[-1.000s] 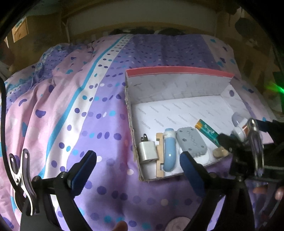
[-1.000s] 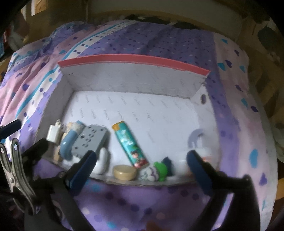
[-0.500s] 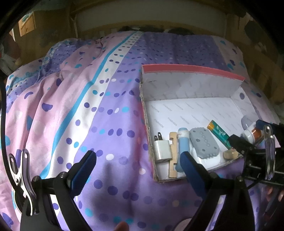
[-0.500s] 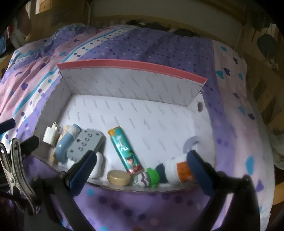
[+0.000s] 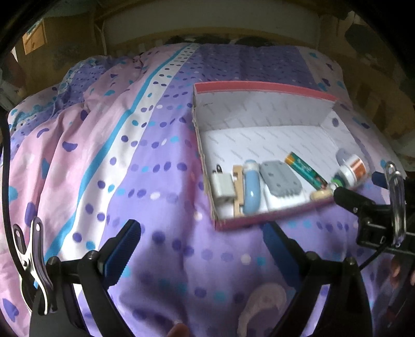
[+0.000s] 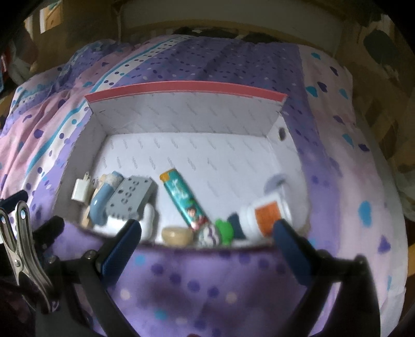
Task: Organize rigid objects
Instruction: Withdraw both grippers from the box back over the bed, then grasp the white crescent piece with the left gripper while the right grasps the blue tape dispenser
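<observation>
A white cardboard box with a red rim [image 5: 262, 86] [image 6: 186, 85] lies on the bed. Along its near wall lie a white charger plug [image 5: 222, 184] [image 6: 81, 188], a blue tube [image 5: 251, 190] [image 6: 102, 204], a grey block [image 5: 281, 181] [image 6: 132, 198], a green lighter [image 5: 306, 172] [image 6: 184, 199], a tan disc [image 6: 177, 234], a small green toy [image 6: 225, 229] and a white bottle with an orange label [image 5: 352, 169] [image 6: 264, 216]. My left gripper [image 5: 202, 246] is open and empty over the quilt, left of the box. My right gripper [image 6: 207, 245] is open and empty just in front of the box's near wall.
The purple, pink and white dotted quilt [image 5: 103, 155] [image 6: 337, 168] covers the bed. A wooden headboard [image 5: 212, 23] runs along the far side. The right gripper's body shows at the right edge of the left wrist view [image 5: 373, 212].
Both grippers have drawn back from the box. The white bottle, between the right fingers a second ago, now lies free in the box's right corner.
</observation>
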Demonstrator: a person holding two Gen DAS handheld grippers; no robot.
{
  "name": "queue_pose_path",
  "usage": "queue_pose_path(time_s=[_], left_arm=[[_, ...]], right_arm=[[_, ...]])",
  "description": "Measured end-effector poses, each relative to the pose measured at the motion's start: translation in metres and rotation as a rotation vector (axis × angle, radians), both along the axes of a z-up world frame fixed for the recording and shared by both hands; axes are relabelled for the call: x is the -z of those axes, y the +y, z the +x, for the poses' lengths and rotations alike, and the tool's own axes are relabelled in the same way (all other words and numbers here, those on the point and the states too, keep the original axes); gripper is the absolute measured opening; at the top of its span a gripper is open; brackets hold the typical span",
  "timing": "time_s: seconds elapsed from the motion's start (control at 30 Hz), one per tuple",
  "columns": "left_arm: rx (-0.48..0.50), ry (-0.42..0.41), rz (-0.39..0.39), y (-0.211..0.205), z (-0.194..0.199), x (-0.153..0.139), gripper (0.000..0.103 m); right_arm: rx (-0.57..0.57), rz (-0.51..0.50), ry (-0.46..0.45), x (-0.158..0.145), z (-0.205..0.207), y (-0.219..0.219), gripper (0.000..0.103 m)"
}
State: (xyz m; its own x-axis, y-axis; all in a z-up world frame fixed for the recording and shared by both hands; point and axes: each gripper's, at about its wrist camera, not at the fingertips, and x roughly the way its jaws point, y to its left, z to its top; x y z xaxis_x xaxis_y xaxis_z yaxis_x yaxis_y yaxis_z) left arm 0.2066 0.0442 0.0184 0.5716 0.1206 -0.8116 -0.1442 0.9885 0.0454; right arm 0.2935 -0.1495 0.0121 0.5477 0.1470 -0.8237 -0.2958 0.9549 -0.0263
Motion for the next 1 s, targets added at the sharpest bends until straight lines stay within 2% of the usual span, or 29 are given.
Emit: queue_pose_path(time_s=[0.4,0.63,1.0], left_arm=[[0.025,-0.041,-0.008,-0.009,-0.05,-0.023,0.098],[0.01,-0.007,-0.021,-0.002,-0.074,-0.02,0.098],[0.077,-0.005,-0.051,-0.009,-0.115,-0.028,0.098]], right_arm=[[0.049,0.024,0.036,0.004,-0.054,-0.023,0.103],[0.075,0.039,0.023,-0.006,-0.077,-0.032,0.103],[0.054,0.041,0.027,-0.016,-0.127,-0.023,0.103]])
